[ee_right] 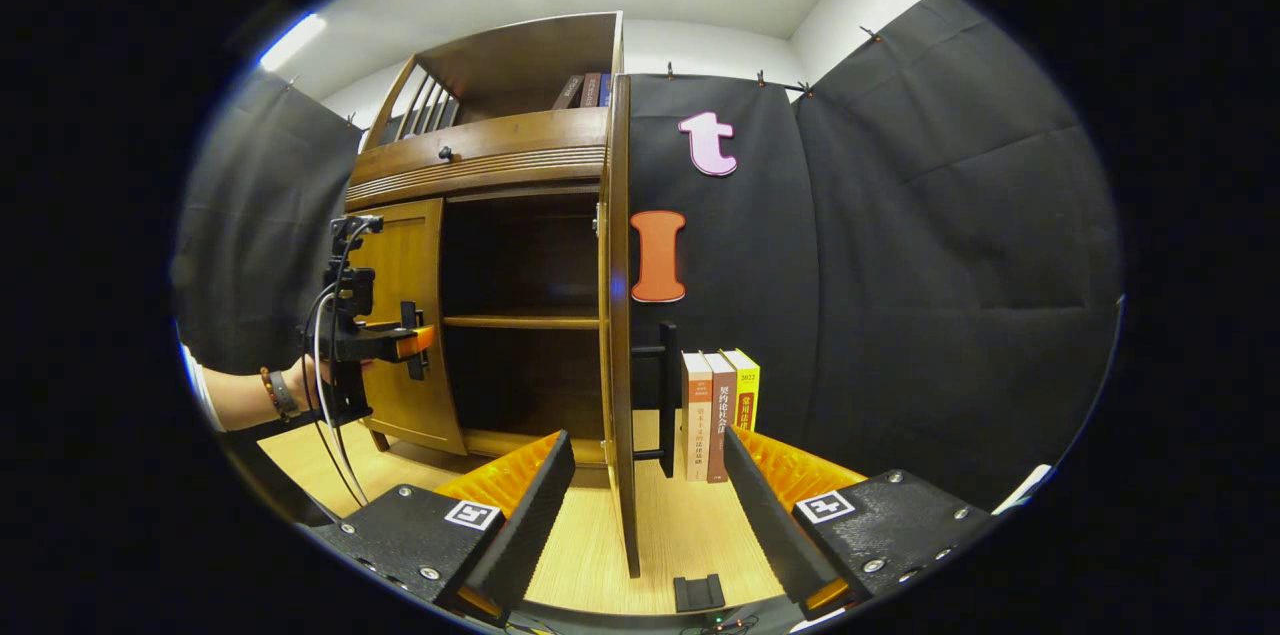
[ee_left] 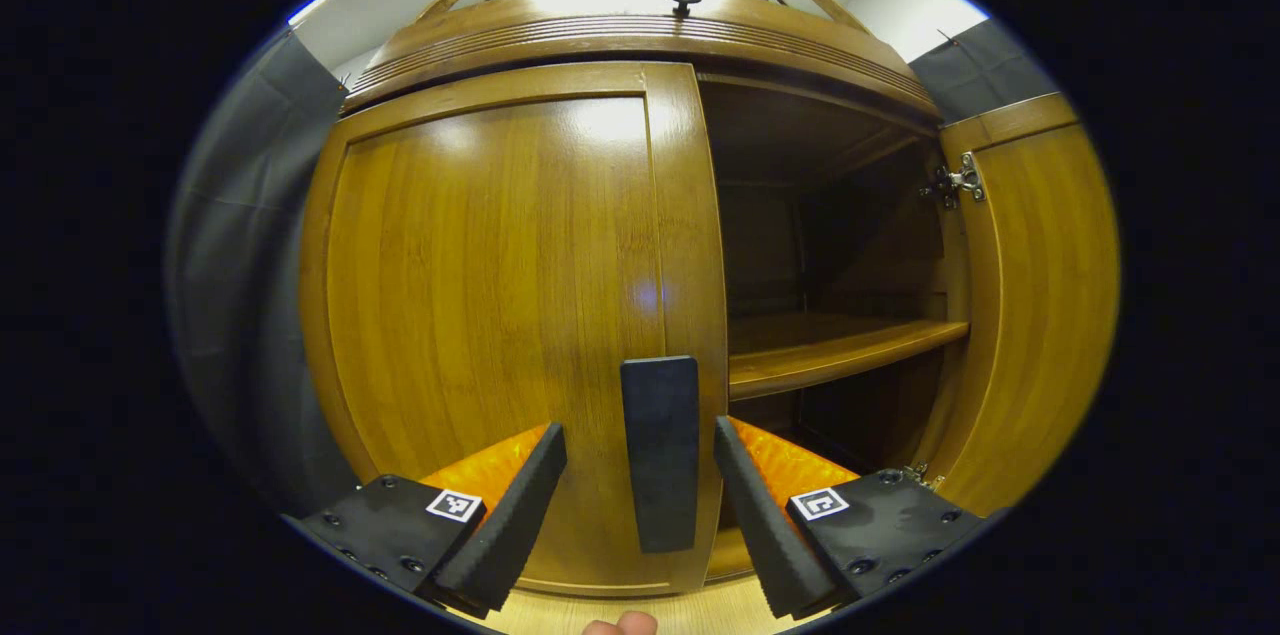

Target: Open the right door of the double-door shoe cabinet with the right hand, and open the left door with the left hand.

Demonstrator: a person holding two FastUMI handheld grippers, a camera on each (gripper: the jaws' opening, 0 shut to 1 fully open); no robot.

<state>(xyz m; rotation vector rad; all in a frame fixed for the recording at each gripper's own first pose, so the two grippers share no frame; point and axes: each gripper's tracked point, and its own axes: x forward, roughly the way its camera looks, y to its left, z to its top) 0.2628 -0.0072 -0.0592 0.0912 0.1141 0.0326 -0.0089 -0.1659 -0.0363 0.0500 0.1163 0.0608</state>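
Shoe cabinet [ee_right: 520, 165], wooden, double-door, stands on a light wood floor [ee_right: 690, 525] against the black cloth wall.

Right door [ee_right: 620, 315]: swung open, seen edge-on in the right gripper view, its dark bar handle [ee_right: 667, 400] on the outer face. In the left gripper view the same door stands open at the right, hinge [ee_left: 958, 183] visible near its top.

Left door [ee_left: 500, 315]: closed, flush with the cabinet front. Its dark vertical handle [ee_left: 659, 452] sits near the door's inner edge.

Left gripper [ee_left: 640, 485]: jaws wide, one finger either side of the left door's handle, neither finger touching it. In the right gripper view this gripper [ee_right: 415, 340] shows farther off, held by a hand [ee_right: 325, 380] with a beaded bracelet at the wrist, close in front of the left door.

Right gripper [ee_right: 648, 490]: jaws wide, holding nothing. The open right door's edge lies between its fingers in the view; cannot tell whether either touches it.

Inside the cabinet: one shelf [ee_left: 840, 350] across the open right half, dark interior. A small knob [ee_left: 684, 3] on the drawer band above the doors.

Three books [ee_right: 720, 410] stand upright on the floor beside the open door, by the cloth wall. More books [ee_right: 585, 90] on the cabinet's upper open shelf.
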